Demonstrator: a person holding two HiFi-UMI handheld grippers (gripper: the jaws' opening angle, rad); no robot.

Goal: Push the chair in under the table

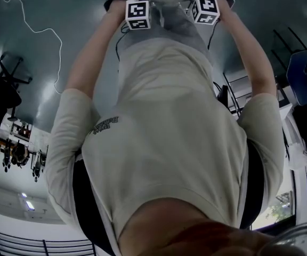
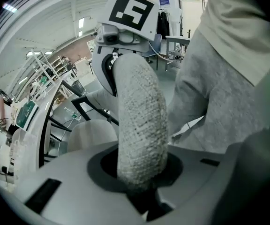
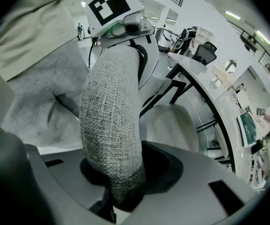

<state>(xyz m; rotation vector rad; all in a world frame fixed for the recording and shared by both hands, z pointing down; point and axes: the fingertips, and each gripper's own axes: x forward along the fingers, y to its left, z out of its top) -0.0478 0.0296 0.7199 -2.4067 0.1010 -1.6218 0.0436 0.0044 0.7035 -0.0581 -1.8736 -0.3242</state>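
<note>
The chair's backrest is a thick rounded edge covered in grey woven fabric. It runs between the jaws of my left gripper, which is shut on it. My right gripper is shut on the same backrest further along. Each gripper view shows the other gripper clamped at the far end of the edge. The pale chair seat lies below, next to the white table. In the head view only the two marker cubes show, beyond the person's torso.
The person's grey trousers stand close behind the backrest. The table has black legs beside the seat. Office chairs and shelving stand further off in the hall. A cable lies on the dark floor.
</note>
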